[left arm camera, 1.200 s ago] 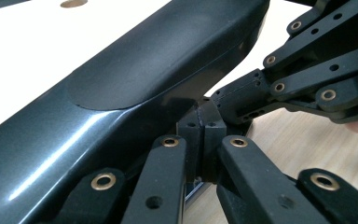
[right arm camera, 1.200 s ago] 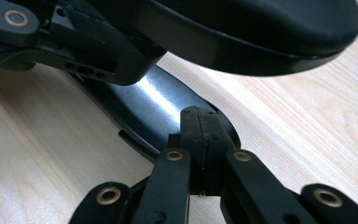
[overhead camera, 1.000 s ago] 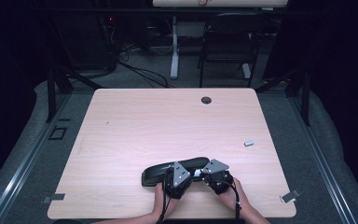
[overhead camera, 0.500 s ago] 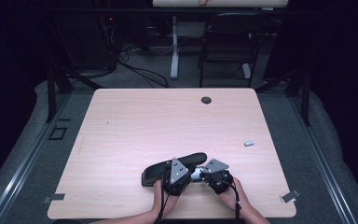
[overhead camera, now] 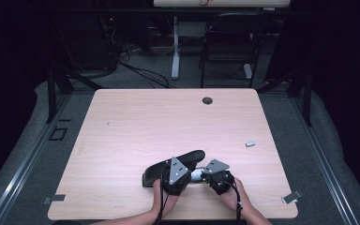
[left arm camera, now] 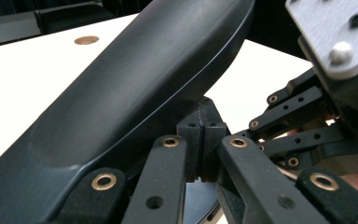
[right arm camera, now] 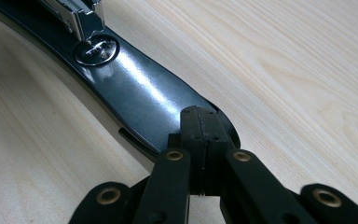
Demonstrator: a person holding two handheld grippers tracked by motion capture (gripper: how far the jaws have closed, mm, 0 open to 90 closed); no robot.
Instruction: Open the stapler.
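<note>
While the stapler (overhead camera: 168,169) lies lengthwise from near-left to far-right, the left gripper (left arm camera: 200,140) and right gripper (right arm camera: 200,135), both pressed together, meet at its right end.

Left claw (left arm camera: 200,140) and right claw (right arm camera: 200,128): each has two matte black jaws built from flat link bars, joined by brass-ringed pivots and dotted with small screw holes. A grey three-cornered plate (overhead camera: 178,168) with round holes and silver screw heads tops each body. Black cables (overhead camera: 238,199) trail back along bare, sleeveless forearms.
</note>
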